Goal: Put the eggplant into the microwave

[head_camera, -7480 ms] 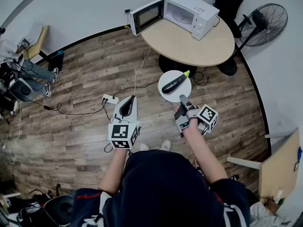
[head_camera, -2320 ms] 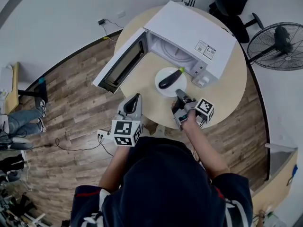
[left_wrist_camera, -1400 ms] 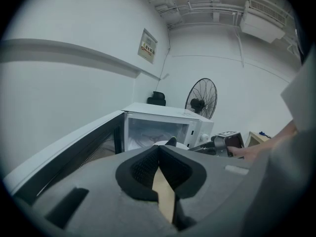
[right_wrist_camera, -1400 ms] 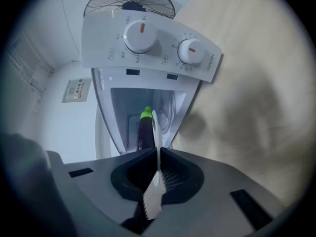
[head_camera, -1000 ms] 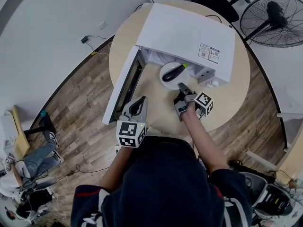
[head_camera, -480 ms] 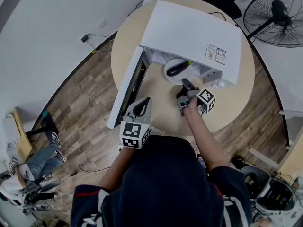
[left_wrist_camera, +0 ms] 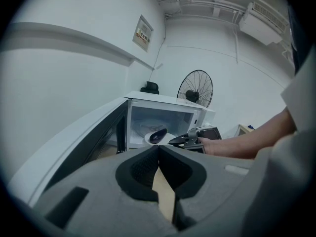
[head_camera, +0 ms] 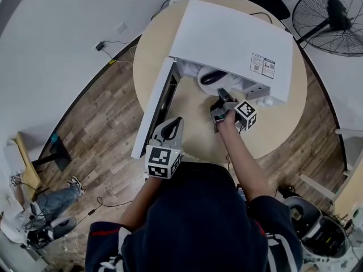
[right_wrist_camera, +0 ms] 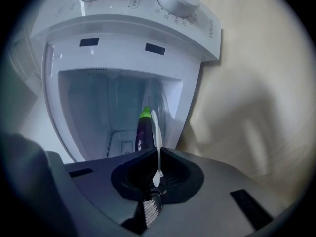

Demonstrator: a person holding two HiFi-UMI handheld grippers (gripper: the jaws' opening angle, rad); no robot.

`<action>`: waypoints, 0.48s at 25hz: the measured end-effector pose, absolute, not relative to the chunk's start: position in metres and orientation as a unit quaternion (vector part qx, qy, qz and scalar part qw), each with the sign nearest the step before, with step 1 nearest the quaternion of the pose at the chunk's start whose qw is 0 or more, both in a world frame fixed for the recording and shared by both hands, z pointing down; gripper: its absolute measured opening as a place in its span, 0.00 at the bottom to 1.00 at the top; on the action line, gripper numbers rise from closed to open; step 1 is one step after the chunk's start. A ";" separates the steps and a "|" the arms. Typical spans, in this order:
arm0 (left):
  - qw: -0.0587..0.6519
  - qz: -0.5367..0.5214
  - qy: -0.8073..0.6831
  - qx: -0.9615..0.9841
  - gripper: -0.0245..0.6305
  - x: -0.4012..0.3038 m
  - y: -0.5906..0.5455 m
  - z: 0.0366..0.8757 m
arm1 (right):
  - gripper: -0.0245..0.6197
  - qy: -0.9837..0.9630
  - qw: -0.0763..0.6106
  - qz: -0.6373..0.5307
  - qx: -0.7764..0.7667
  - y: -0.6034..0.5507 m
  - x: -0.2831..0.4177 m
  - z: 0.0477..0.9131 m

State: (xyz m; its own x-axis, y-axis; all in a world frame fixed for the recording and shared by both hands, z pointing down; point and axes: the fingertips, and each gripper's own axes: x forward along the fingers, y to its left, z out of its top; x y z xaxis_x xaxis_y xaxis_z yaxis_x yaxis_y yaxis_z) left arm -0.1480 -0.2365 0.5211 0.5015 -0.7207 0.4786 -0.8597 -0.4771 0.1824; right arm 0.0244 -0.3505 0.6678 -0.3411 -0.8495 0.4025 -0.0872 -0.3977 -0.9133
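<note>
Plate with eggplant tight in right gripper; left gripper closed, empty.

The microwave was white; the eggplant was deep purple with a bright green tip, on a white plate. The table was pale beige; the floor showed brown wood planks; the fan was black. The left gripper and right gripper were grey, their cubes white with black square markers.

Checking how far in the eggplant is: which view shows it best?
Left gripper view: the eggplant lies whole on its plate at the microwave mouth. Head view: half hidden under the roof. Right gripper view: end-on, bottom behind the right claw.
</note>
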 end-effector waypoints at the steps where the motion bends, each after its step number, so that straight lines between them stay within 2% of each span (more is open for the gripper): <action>1: 0.204 0.171 -0.469 0.842 0.06 -0.148 -0.238 0.522 | 0.07 0.468 0.284 -0.670 -0.501 -0.352 0.025 0.669; 12: 0.205 0.173 -0.464 0.844 0.06 -0.147 -0.246 0.523 | 0.07 0.455 0.312 -0.652 -0.520 -0.373 0.039 0.674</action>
